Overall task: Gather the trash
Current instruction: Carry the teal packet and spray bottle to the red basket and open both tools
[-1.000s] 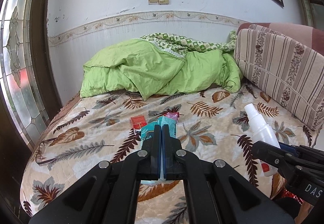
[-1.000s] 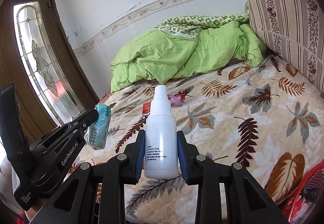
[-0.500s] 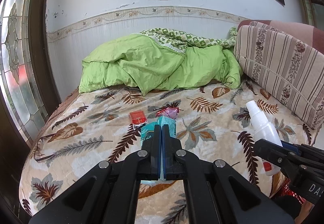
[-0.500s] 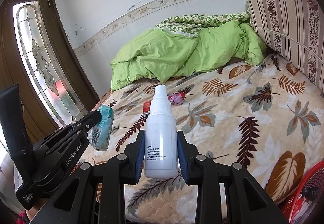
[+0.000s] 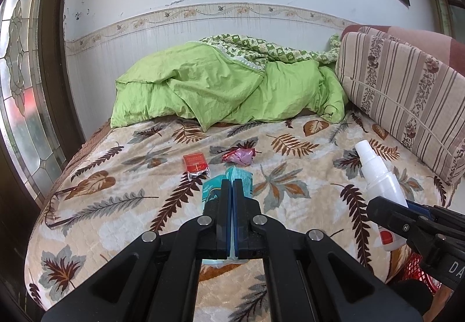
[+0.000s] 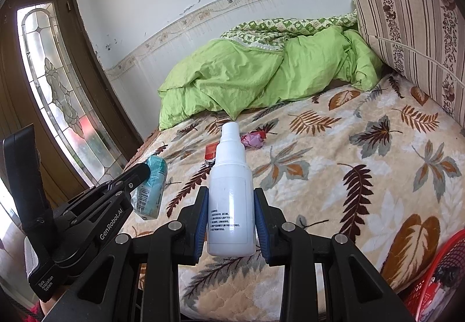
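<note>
Wide bed [image 5: 305,205] under a cream blanket printed with brown and grey leaves, filling most of both views. Rumpled green quilt [image 5: 226,89] heaped at the far end against a white wall. Striped cushion [image 5: 407,101] standing along the right edge of the bed. Red mesh basket [image 6: 436,272] low at the right, beside the bed edge. Left gripper [image 5: 228,185] held above the near part of the bed, fingers pressed flat together on a crinkled teal packet [image 5: 242,178]. Right gripper [image 6: 231,205] to its right, fingers set narrow and clamping a white spray bottle [image 6: 231,197] upright by its body, cap pointing away. Small red box [image 5: 196,165] lying on the blanket in mid-bed, beyond the left gripper. Crumpled pink and red wrapper [image 5: 241,154] just right of the box, apart from it.
</note>
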